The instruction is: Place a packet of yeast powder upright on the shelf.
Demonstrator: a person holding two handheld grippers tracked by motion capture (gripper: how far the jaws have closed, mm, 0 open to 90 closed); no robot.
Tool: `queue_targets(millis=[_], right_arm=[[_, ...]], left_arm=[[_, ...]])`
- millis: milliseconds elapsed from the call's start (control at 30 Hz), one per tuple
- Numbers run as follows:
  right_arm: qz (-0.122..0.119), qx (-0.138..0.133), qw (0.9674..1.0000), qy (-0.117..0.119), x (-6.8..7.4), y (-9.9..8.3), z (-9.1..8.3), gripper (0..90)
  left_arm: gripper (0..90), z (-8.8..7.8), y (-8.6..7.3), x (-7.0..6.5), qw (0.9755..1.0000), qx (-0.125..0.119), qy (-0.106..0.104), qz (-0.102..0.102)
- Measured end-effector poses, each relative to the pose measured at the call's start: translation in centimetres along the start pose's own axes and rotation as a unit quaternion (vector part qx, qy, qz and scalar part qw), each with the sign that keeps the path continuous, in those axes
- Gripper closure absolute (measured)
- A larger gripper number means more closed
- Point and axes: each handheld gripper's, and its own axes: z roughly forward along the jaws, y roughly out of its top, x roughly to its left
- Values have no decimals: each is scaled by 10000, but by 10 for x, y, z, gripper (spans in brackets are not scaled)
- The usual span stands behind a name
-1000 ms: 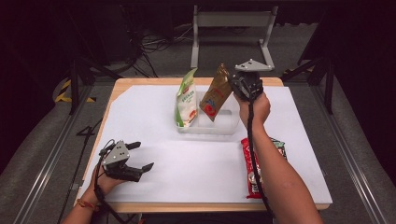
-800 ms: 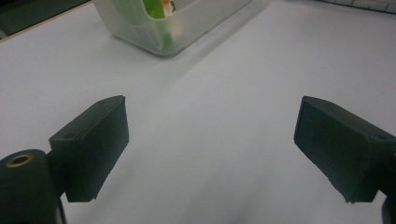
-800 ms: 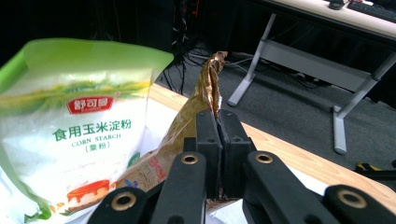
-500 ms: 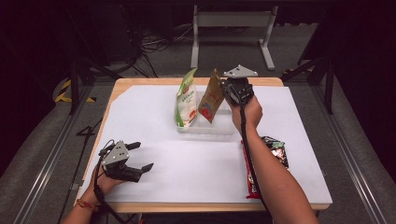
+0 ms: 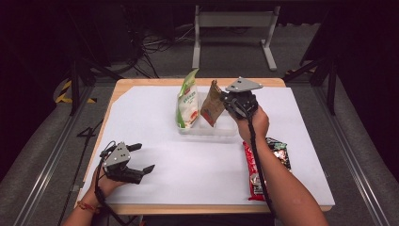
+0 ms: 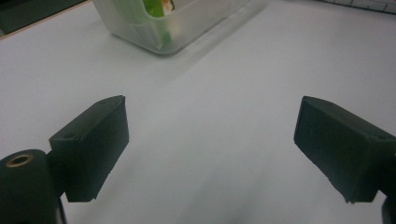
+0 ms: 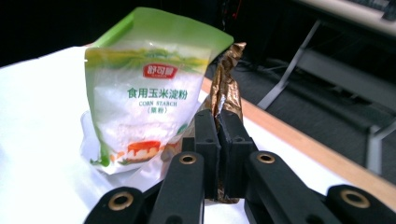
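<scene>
We see the right gripper pinching the edge of a brown pouch, its two black jaws pressed flat against the crinkled foil, which shows between them in the right gripper view. The pouch hangs tilted with its lower end inside a clear plastic bin near the far middle of the table. Just beside it in the same bin stands a green and white corn starch bag, upright and leaning slightly, its label readable in the right gripper view. The left gripper rests low at the near left of the table, well apart from the bin, its jaws spread wide with nothing between them; its own view looks across bare white surface to a corner of the bin. Near our right forearm lie a red packet and a darker packet, touching. A white sheet covers the wooden table. Beyond it we see grey floor, cables and a metal stand in a dark room.
</scene>
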Motion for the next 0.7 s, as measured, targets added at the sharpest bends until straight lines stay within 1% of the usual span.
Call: queue_targets(millis=[67, 133, 167, 233, 300, 367, 433, 467, 567, 633, 700], right_arm=[[92, -14, 9999, -44, -4, -5, -2, 874], [155, -4, 9999, -1, -5, -8, -1, 859], [159, 6, 9999, 17, -4, -9, 1, 852], [57, 102, 9999, 55, 0, -11, 7, 838], [23, 83, 9999, 101, 4, -12, 12, 821], [16, 142, 9996, 250, 9, -13, 19, 785], [-14, 128, 9996, 245, 12, -14, 23, 779], [-38, 97, 9997, 235, 13, -14, 23, 780], [24, 54, 9995, 325, 11, -15, 22, 772], [42, 40, 9994, 350, 9, -17, 22, 756], [92, -12, 9991, 425, 8, -18, 21, 734]], left_arm=[[110, 0, 0, -1, 10000, 2, 4, 8], [109, 1, 0, -1, 10000, 3, 13, 21], [109, 1, 1, -1, 10000, 3, 7, 20], [109, 1, 1, -1, 10000, 2, 3, 14], [109, 0, 0, -1, 10000, -11, -4, 11], [109, -1, 0, -1, 10000, -24, -8, 10], [109, -1, 0, 0, 10000, -24, -10, 15], [109, -1, 0, 0, 10000, -25, -8, -6], [109, -1, 0, 0, 10000, -30, -12, -5], [109, -1, 0, 0, 10000, -17, -9, 11], [109, 0, 0, -1, 10000, -13, -8, 6]])
